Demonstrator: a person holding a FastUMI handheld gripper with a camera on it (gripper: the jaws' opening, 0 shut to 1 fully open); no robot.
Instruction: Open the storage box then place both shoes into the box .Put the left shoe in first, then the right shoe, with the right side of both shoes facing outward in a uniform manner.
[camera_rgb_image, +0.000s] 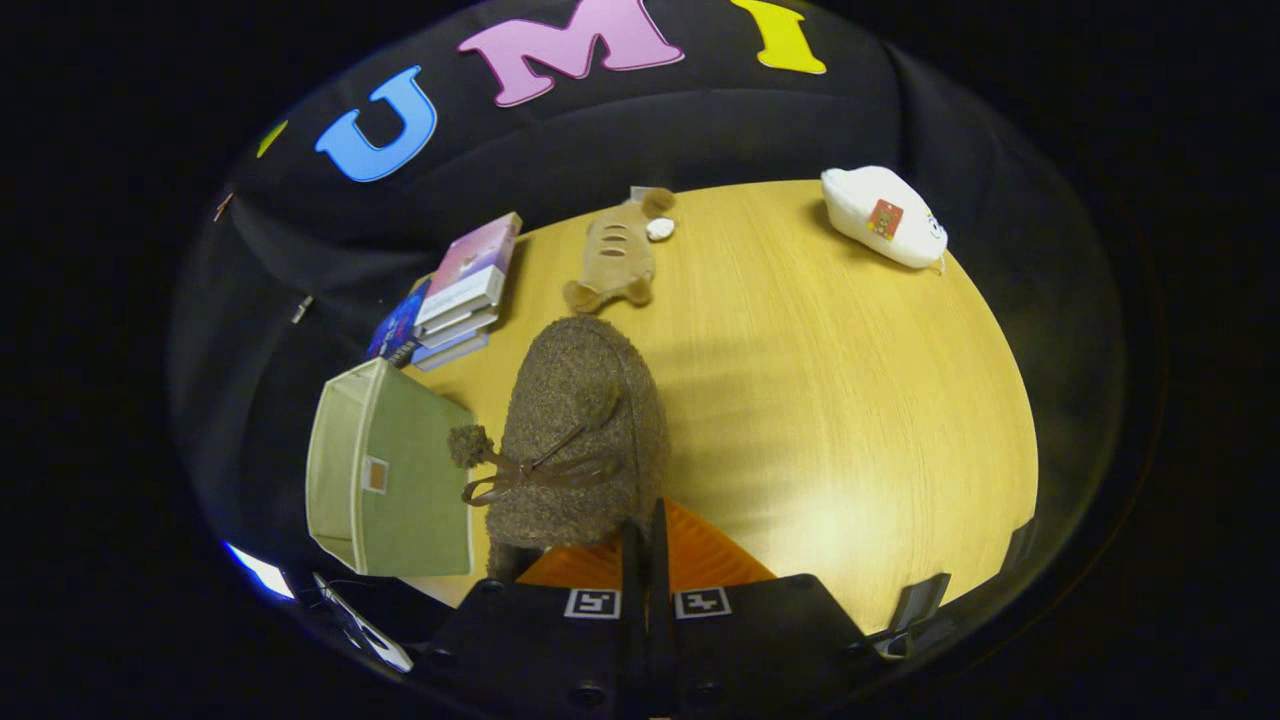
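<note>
Clearly our gripper (645, 545), fingers closed, pinches the brown shoe (580, 430) right of the green box (385, 480); that thin grip could slip.

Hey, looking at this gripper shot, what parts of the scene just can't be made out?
- Gripper: fingers close together on the brown shoe; the exact grip spot is hidden by the shoe.
- Green storage box: its inside faces away.
- White plush: tag too small.
- Books: titles blurred.
</note>
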